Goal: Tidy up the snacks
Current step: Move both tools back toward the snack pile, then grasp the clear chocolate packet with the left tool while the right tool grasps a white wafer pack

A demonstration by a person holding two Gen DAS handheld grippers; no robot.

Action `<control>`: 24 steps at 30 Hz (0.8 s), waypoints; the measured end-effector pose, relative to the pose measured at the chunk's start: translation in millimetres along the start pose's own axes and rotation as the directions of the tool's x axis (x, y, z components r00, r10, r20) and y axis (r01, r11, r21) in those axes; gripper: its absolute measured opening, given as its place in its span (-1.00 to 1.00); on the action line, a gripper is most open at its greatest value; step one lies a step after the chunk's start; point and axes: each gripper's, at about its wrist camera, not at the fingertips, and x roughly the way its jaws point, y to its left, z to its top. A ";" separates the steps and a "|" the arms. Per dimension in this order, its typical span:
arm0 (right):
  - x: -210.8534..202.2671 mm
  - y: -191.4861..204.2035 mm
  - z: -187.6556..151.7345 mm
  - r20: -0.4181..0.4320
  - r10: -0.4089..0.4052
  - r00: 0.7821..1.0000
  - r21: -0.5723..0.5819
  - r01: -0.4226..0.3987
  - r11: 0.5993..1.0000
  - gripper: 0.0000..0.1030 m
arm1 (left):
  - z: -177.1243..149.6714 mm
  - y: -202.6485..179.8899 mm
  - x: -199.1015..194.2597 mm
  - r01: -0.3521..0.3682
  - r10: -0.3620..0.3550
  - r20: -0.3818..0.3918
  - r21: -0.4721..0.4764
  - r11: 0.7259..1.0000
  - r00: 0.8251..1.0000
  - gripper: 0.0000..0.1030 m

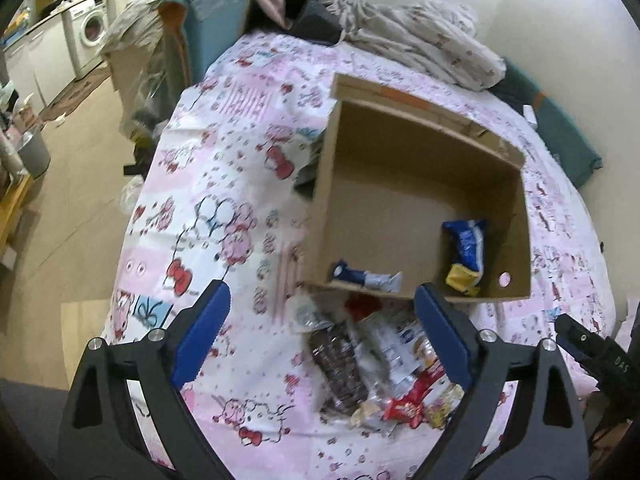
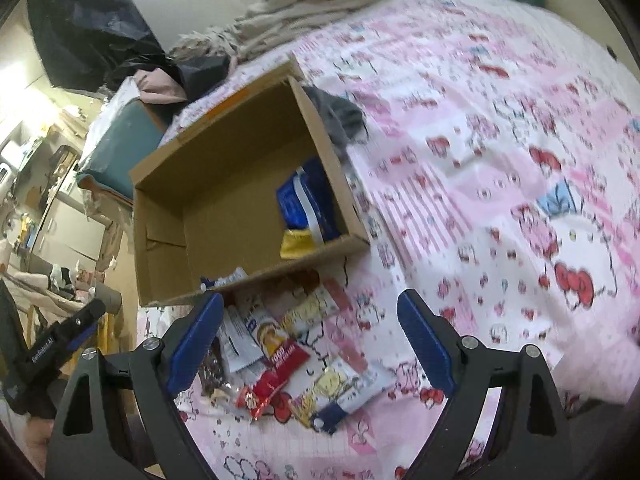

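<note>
I have both tongs spread wide with nothing between the pads: the left gripper [image 1: 322,336] hangs over the near edge of the snack heap, the right gripper [image 2: 310,342] straddles the same heap from the other side.

The open brown cardboard box [image 1: 404,184] sits on the pink cartoon-print bedsheet [image 1: 224,208] at about twelve o'clock from the left tongs, and at eleven in the right wrist view. I judge it is the collecting bin, since a blue-and-white snack bag [image 1: 466,246] with a yellow packet [image 1: 462,278] below it already lies against its right wall, and a small blue-and-white wrapper [image 1: 366,278] rests by the near wall.

The loose pile of mixed snack packets [image 2: 288,352] lies just outside that near wall, at about twelve o'clock from the right tongs and close enough for short transfers. A red foil packet [image 2: 264,392] sits at its near edge, probably the easiest pick.
</note>
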 end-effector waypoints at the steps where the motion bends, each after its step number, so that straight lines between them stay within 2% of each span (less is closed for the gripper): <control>1: 1.5 -1.8 -1.7 -0.009 0.001 1.000 0.015 -0.001 1.000 0.77 | -3.2 3.2 3.1 -0.012 0.011 -0.014 -0.010 1.000 1.000 0.78; 5: 12.9 -11.5 -10.0 -0.070 -0.010 0.997 0.066 0.015 0.998 0.77 | -14.8 11.1 18.8 -0.031 0.027 -0.099 -0.046 0.998 0.995 0.78; 7: 18.7 -14.9 -11.9 -0.098 -0.018 0.995 0.081 0.026 0.996 0.77 | -23.8 13.2 33.1 -0.050 0.039 -0.162 -0.068 0.996 0.986 0.77; 9: 22.6 -16.7 -12.6 -0.111 -0.030 0.993 0.084 0.040 0.996 0.76 | -34.5 11.7 45.3 -0.053 0.037 -0.201 -0.075 0.996 0.979 0.65; 12: 24.9 -18.0 -11.5 -0.117 -0.030 0.993 0.094 0.041 0.995 0.77 | -52.5 -6.4 67.0 -0.083 0.077 -0.242 -0.016 0.996 0.967 0.65; 15: 24.7 -17.4 -10.1 -0.113 -0.025 0.993 0.095 0.036 0.995 0.77 | -66.0 -17.1 90.4 -0.081 0.076 -0.309 -0.003 0.997 0.948 0.65; 19: 24.8 -17.0 -10.4 -0.115 -0.029 0.993 0.086 0.039 0.996 0.77 | -72.3 -27.7 116.8 -0.095 0.103 -0.356 0.041 0.995 0.929 0.65; 21: 25.7 -17.8 -10.7 -0.120 -0.028 0.992 0.087 0.038 0.995 0.77 | -74.0 -30.4 126.7 -0.094 0.111 -0.367 0.064 0.993 0.923 0.66; 22: 26.0 -18.4 -10.7 -0.121 -0.028 0.992 0.087 0.039 0.995 0.76 | -73.5 -29.7 128.3 -0.091 0.108 -0.362 0.064 0.994 0.926 0.66; 23: 26.5 -19.1 -10.7 -0.123 -0.029 0.992 0.089 0.040 0.995 0.77 | -72.1 -26.7 128.8 -0.088 0.100 -0.358 0.049 0.995 0.928 0.61; 24: 27.4 -19.8 -10.6 -0.126 -0.028 0.992 0.091 0.040 0.995 0.77 | -71.3 -21.5 129.8 -0.084 0.087 -0.368 0.025 0.996 0.926 0.38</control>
